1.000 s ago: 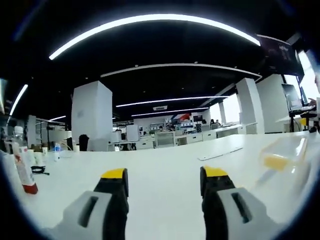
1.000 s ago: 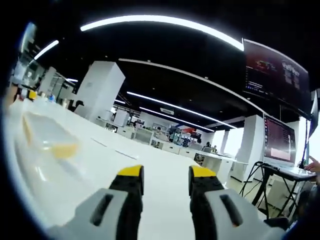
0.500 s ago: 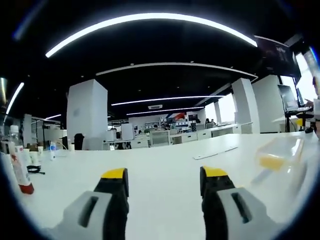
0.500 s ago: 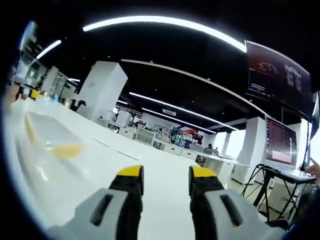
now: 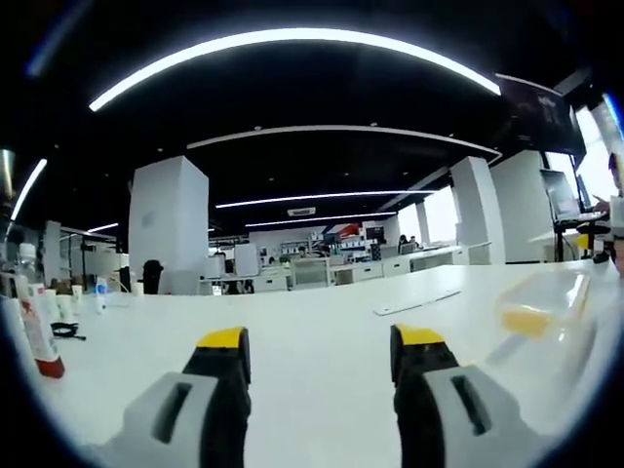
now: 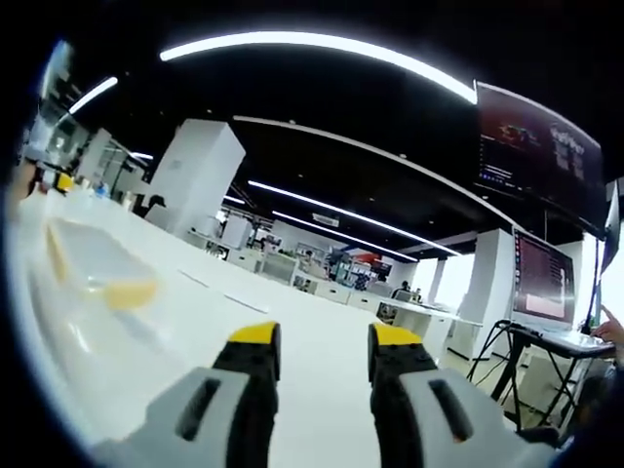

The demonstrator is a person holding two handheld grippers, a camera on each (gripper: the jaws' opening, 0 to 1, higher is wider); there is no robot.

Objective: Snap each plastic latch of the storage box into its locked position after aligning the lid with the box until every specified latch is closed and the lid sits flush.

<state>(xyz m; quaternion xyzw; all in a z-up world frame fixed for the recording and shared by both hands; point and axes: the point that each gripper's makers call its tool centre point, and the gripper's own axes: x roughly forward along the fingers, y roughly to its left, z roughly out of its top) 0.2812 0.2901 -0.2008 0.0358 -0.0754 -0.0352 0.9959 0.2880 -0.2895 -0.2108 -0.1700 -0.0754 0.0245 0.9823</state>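
Observation:
A clear plastic storage box [image 5: 561, 304] with a yellow latch [image 5: 526, 320] lies on the white table at the right edge of the left gripper view. It lies well to the right of my left gripper [image 5: 318, 347], which stands open with nothing between its yellow-tipped jaws. In the right gripper view the same box [image 6: 83, 263] sits at the far left, its yellow latch [image 6: 130, 292] facing me. My right gripper [image 6: 317, 346] is open and empty, off to the right of the box.
The white table [image 5: 312, 322] stretches ahead. A bottle with a red label [image 5: 39, 327] and a black cable [image 5: 70, 330] stand at its left. A flat white strip [image 5: 417, 300] lies further back. Monitors on a stand [image 6: 546, 292] rise at the right.
The left gripper view has shifted slightly, so the box and bottle sit a little further left and lower in the picture. Both grippers stay open; nothing on the table has moved.

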